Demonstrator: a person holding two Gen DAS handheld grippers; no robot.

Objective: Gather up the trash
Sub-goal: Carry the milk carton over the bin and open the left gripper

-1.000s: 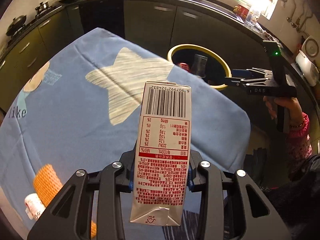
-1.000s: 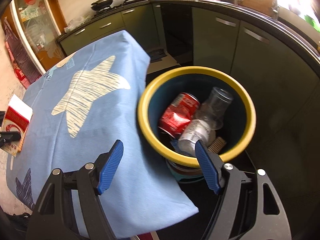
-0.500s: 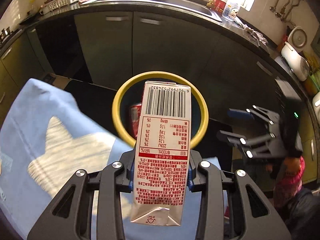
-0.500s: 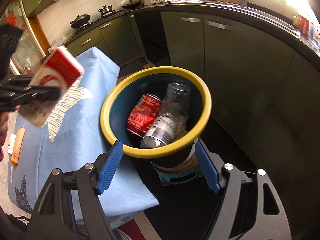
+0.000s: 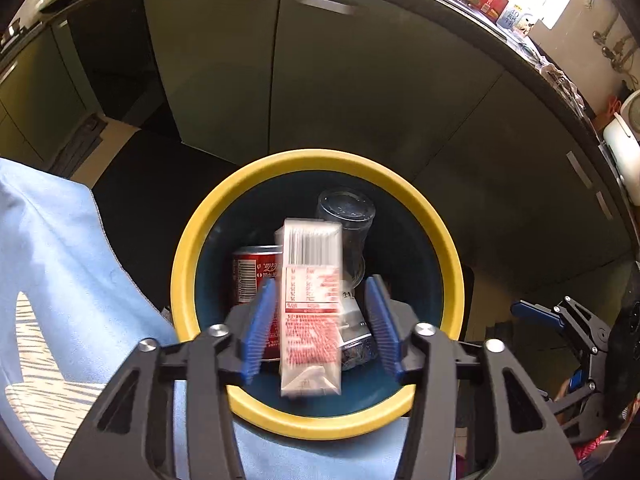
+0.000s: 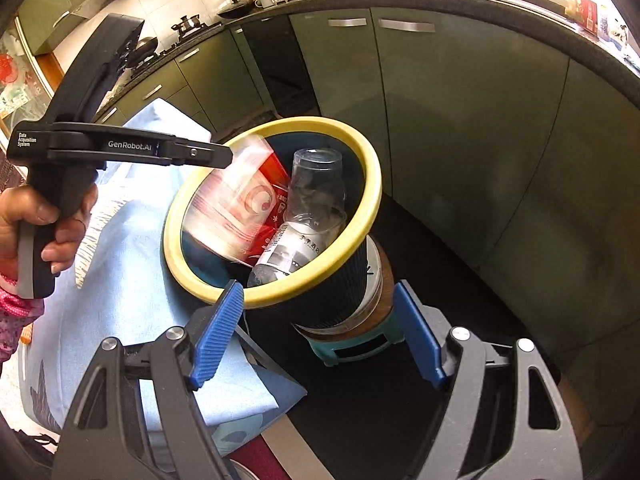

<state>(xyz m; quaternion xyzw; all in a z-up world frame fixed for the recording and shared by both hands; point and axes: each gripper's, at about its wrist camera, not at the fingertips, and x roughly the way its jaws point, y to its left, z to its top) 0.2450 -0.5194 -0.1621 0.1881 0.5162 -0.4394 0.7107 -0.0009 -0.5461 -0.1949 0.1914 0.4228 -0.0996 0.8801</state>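
A red-and-white milk carton [image 5: 312, 304], blurred, drops between the blue pads of my left gripper [image 5: 320, 328], whose jaws are opening; neither pad presses on it. It hangs over the mouth of the yellow-rimmed dark bin [image 5: 320, 156]. Inside the bin lie a red can [image 5: 248, 280] and a clear plastic bottle [image 5: 348, 216]. In the right wrist view the carton [image 6: 232, 200] falls into the bin [image 6: 372, 184] below the left gripper [image 6: 224, 158], held by a hand. My right gripper [image 6: 320, 332] stands open and empty in front of the bin.
A table under a light blue cloth [image 5: 60, 280] touches the bin's left side. The bin stands on a teal stool [image 6: 360, 348]. Green kitchen cabinets [image 5: 340, 80] curve behind it, with dark floor between. The right gripper [image 5: 532, 312] shows at the right edge.
My left gripper carried the carton from over the table to above the bin, then opened; the carton has slipped down out of the pads. The right gripper drew slightly closer to the bin.
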